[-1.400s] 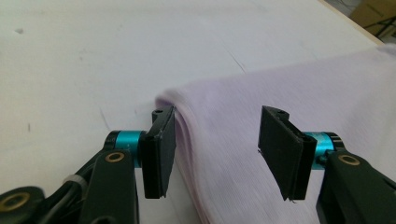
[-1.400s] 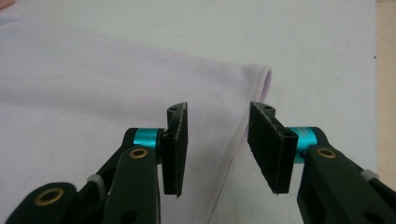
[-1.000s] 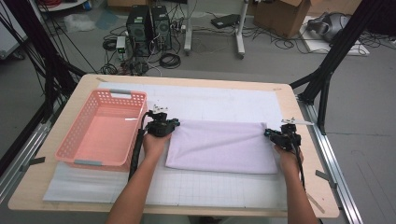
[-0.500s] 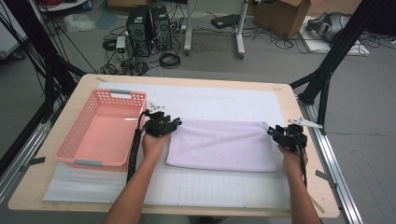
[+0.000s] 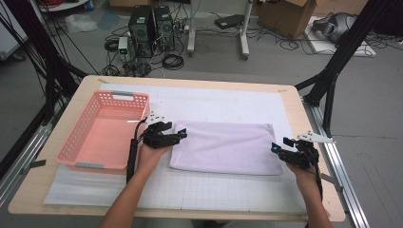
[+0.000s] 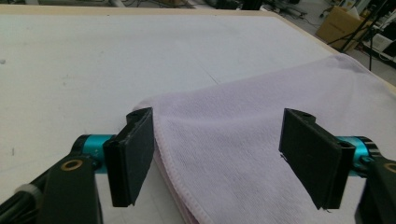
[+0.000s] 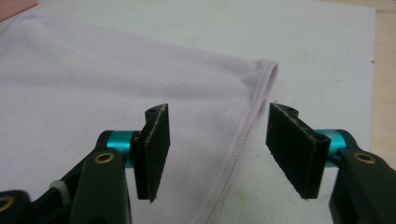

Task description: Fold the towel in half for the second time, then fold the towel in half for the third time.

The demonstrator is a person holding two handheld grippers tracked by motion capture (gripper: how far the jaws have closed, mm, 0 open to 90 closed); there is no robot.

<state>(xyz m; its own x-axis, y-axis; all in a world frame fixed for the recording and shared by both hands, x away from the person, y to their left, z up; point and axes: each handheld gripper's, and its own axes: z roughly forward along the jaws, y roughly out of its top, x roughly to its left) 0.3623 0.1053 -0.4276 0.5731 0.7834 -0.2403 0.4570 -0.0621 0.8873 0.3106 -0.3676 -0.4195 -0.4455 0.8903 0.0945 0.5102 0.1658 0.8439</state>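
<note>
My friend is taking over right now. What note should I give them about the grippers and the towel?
Left gripper: open, jaws just opened, at the towel's left edge, holding nothing.
Right gripper: open, jaws just opened, at the towel's right edge, holding nothing.
Towel: folded, lying flat on the white mat; the pink basket sits to its left.
Done: this fold is laid down and let go.
Left: probably another fold, or moving the towel into the basket.

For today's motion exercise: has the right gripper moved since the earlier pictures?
Yes. The right gripper has drawn back off the folded towel's end toward the table's right edge, its jaws just opened, nothing between them.
</note>
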